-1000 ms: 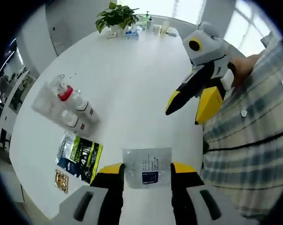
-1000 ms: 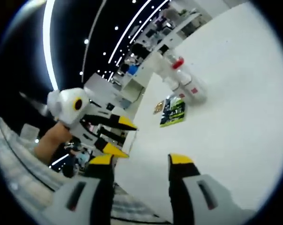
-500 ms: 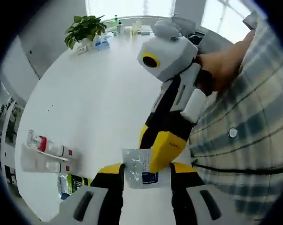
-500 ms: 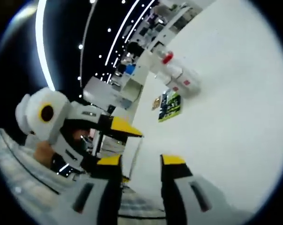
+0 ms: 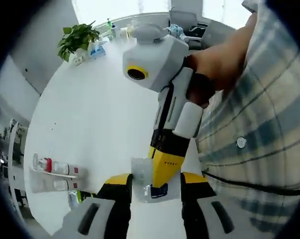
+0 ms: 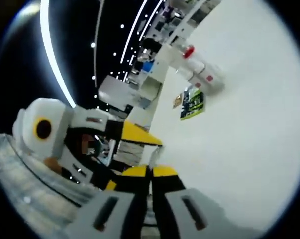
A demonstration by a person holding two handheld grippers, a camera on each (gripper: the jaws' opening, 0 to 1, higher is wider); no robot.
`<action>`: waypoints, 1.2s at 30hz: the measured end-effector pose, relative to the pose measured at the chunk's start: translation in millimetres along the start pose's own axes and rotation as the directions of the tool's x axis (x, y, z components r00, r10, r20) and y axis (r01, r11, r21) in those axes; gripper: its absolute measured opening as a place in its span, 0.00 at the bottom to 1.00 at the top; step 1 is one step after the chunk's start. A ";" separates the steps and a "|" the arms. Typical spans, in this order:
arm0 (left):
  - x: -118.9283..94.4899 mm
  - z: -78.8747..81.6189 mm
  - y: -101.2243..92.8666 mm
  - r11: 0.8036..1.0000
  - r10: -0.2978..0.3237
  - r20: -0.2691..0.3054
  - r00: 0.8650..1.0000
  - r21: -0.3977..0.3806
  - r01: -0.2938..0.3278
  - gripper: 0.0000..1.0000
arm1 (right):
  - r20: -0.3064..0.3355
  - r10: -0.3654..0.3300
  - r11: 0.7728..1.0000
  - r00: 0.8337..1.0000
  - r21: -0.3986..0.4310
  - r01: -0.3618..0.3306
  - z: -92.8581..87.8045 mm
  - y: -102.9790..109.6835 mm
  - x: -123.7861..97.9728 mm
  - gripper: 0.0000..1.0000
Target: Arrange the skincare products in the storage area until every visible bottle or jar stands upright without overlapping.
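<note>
The skincare sachet, a small clear packet with a blue label, sits between the yellow tips of the left gripper above the white table. One second ago the right gripper hung apart from the sachet, off toward the person's plaid sleeve; half a second ago it had come in beside the sachet; now its yellow tips lie over the sachet's upper part.

Left gripper: jaws stand as wide as the sachet, one tip at each side edge, holding it between them. This spacing matches the earlier frames.

Right gripper: in the right gripper view its jaws, clearly apart one second ago and narrower half a second ago, are now almost together, with only a thin edge of the sachet between the tips. The person's hand grips its handle.

The two clear bottles, one with a red cap, lie on their sides near the table edge, well apart from the grippers. The green and black packet lies flat just beside them. A potted plant stands at the far end.
</note>
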State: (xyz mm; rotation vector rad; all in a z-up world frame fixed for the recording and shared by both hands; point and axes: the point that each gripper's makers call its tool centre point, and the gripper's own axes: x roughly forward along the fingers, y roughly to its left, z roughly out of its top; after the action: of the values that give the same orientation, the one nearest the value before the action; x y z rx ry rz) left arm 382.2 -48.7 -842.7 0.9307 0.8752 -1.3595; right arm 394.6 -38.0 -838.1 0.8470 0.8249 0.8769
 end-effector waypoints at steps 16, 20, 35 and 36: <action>-26.1 -6.6 10.0 0.617 0.035 0.446 0.894 -0.713 0.332 0.50 | 0.154 0.170 0.979 0.973 0.086 -0.184 33.3 24.9 -13.9 0.00; -35.5 10.1 13.0 0.452 0.080 0.615 0.784 -0.723 0.521 0.30 | 0.223 0.221 0.962 0.949 0.111 -0.250 46.7 29.7 -20.1 0.00; -45.2 18.5 10.0 0.308 0.138 0.739 0.659 -0.665 0.680 0.01 | 0.218 0.229 0.969 0.949 0.037 -0.243 44.9 36.4 -16.4 0.02; -44.7 18.0 9.4 0.301 0.137 0.738 0.660 -0.666 0.682 0.00 | 0.213 0.220 0.973 0.952 0.028 -0.231 44.3 35.3 -16.0 0.04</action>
State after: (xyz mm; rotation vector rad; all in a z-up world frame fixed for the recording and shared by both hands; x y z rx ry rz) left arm 389.9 -47.6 -794.2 -0.7437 1.0257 -1.0538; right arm 416.0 -50.7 -784.8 1.0756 0.5760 0.9502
